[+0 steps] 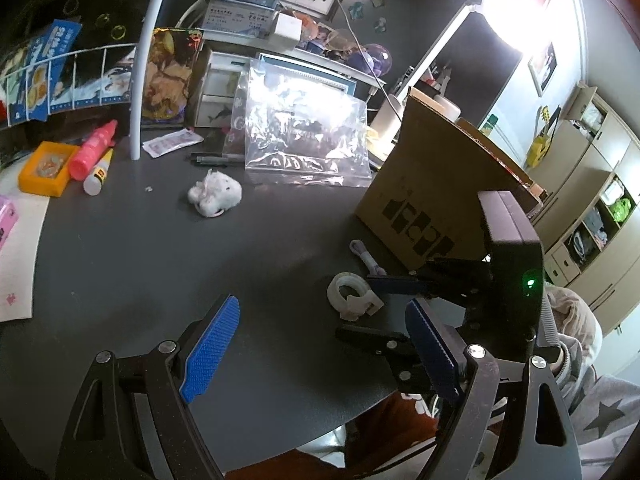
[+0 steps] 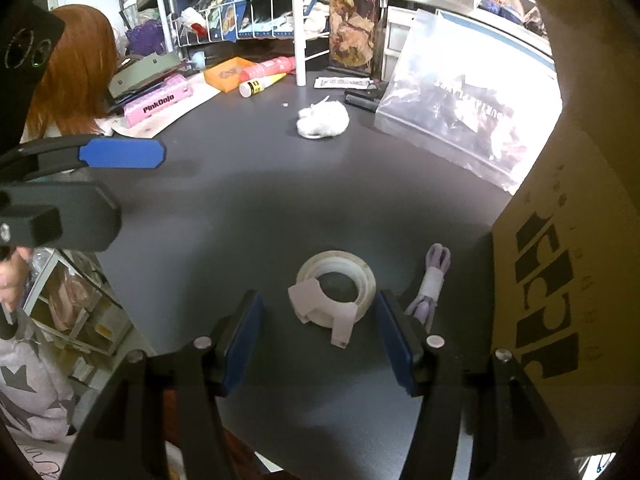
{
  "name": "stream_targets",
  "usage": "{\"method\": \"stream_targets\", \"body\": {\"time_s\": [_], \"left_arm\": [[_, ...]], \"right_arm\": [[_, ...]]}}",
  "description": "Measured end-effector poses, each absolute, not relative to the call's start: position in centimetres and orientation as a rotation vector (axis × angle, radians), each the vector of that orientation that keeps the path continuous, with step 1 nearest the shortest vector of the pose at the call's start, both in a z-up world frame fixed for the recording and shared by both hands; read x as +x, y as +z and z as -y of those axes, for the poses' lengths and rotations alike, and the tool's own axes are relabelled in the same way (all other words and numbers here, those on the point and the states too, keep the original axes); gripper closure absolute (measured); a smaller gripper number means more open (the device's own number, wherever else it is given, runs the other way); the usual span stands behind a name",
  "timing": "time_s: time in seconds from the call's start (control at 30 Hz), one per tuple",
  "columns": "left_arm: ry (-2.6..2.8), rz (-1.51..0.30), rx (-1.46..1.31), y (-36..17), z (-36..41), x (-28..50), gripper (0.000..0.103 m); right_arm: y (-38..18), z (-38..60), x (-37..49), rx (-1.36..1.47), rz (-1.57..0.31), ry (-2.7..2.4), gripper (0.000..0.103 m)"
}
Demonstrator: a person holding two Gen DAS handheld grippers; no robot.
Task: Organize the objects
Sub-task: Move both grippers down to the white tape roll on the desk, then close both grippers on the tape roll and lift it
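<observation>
the right tool (image 2: 320, 344) hangs low over the dark table (image 2: 240, 200), its blue pads spread wide and holding nothing. the tape roll (image 2: 335, 288) lies flat on the table just ahead of the pads, roughly centred between them but not yet between the fingertips. a loose white tab sticks out from the roll on its near side. just right of the roll lies a bundled purple cable (image 2: 430, 284), and right of that stands the cardboard box (image 2: 560, 240).

the left tool (image 1: 320, 360) is also wide open and empty, hovering over bare table on the near left, well apart from the roll.

the main risk, as i judge it, is the right pad: it sits close to the cable, so a closing or forward move could snag or drag the cable along. the roll is smooth and round, so pads that meet it off centre could squirt it away across the table. the tab may catch a pad and twist the roll. farther off, the white plush toy (image 2: 323, 121) and the clear plastic bag (image 2: 468, 112) are out of the way.
</observation>
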State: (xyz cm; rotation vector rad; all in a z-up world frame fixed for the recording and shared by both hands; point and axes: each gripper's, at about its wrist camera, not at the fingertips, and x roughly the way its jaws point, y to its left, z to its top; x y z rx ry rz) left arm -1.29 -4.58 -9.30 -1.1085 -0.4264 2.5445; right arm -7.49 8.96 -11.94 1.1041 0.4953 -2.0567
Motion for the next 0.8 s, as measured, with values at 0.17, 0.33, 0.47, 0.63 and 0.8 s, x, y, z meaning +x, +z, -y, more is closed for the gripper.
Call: {"method": "stream_targets", "body": {"time_s": [0.17,0.33,0.47,0.63,0.8], "left_arm": [[2.542,0.431,-1.121,-9.6,4.5,-1.3,0.019],[2.518,0.435,-1.134,-10.1,4.2,-1.4,0.019],[2.492,0.447,-1.137,-10.3,3.8,-1.6,0.019],[2.473,0.458,-1.123,-10.0,3.5,-1.7,0.019],[2.447,0.499,-1.047,-8.3,3.7,-1.6,0.019]], "right_arm": [[-12.0,-8.9,-7.5,1.092,-0.507,-2.063,0.058],[-11.9,-8.8,-7.3,1.077,-0.518,-2.064,0.07],[-11.2,-8.7,-6.7,1.039,-0.517,-2.055,0.07],[-9.5,-8.1,-5.6,0.959,-0.535,-2.048,0.07],[-6.7,-7.8,-4.1,0.859,-0.543,-2.034,0.07]]}}
